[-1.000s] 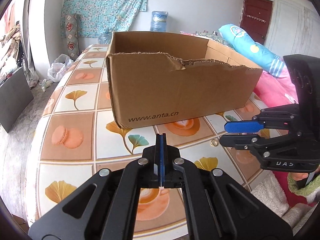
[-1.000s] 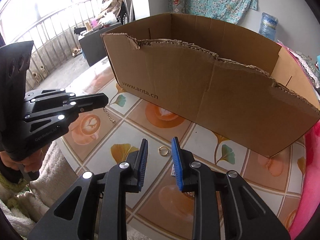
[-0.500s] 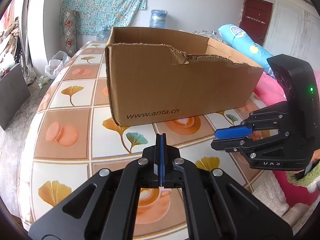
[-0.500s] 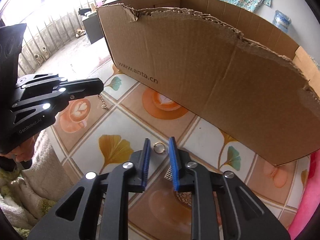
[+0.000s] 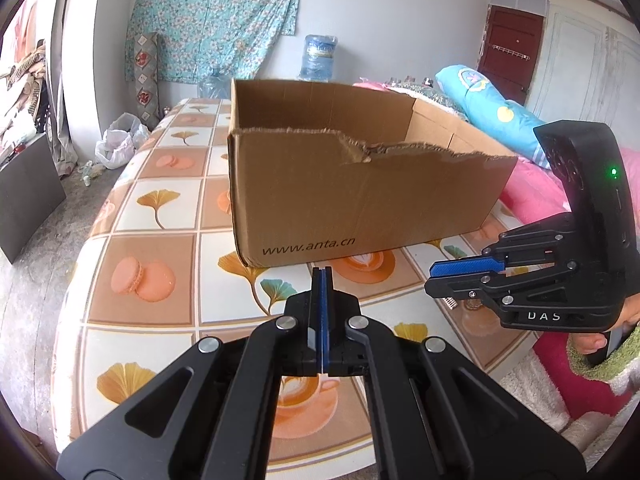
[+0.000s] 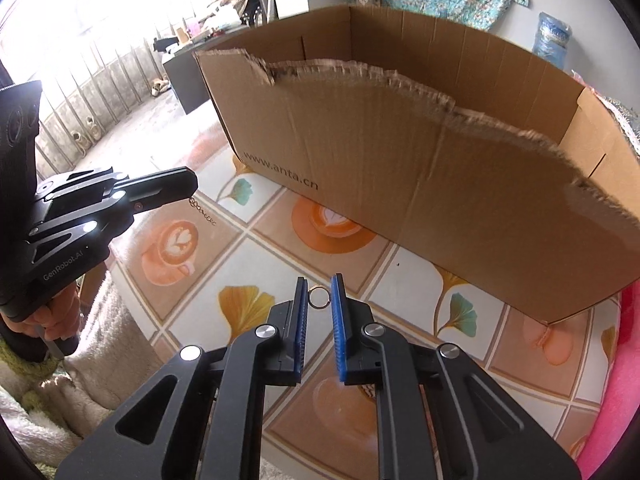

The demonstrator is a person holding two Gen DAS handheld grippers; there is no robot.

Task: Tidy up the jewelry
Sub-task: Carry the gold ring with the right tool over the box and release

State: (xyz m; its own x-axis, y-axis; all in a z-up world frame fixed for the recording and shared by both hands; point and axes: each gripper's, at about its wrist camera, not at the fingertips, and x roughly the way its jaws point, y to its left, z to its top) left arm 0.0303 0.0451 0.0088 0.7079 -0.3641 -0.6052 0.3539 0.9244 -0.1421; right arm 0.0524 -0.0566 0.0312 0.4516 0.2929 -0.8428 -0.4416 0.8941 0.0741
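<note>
A small gold ring (image 6: 319, 297) lies on the patterned tablecloth (image 6: 240, 264), right between the tips of my right gripper (image 6: 319, 298). Its jaws are closing and the blue pads (image 6: 338, 320) touch the ring on both sides. In the left wrist view the right gripper (image 5: 434, 276) hovers low over the table at the right. My left gripper (image 5: 322, 280) is shut; in the right wrist view a short gold chain (image 6: 202, 212) dangles from the left gripper (image 6: 192, 188). The open cardboard box (image 5: 360, 192) stands just behind both grippers.
A small silver comb-like piece (image 5: 450, 302) lies under the right gripper. The box (image 6: 440, 184) has a torn front rim. Pink bedding (image 5: 528, 192) borders the table on the right, a fluffy white cloth (image 6: 80, 360) its near edge. A person's hand (image 5: 592, 340) holds the right gripper.
The right gripper's jaws have narrowed around the gold ring and it has edged closer to it. The left gripper stays shut with the chain hanging from it.
</note>
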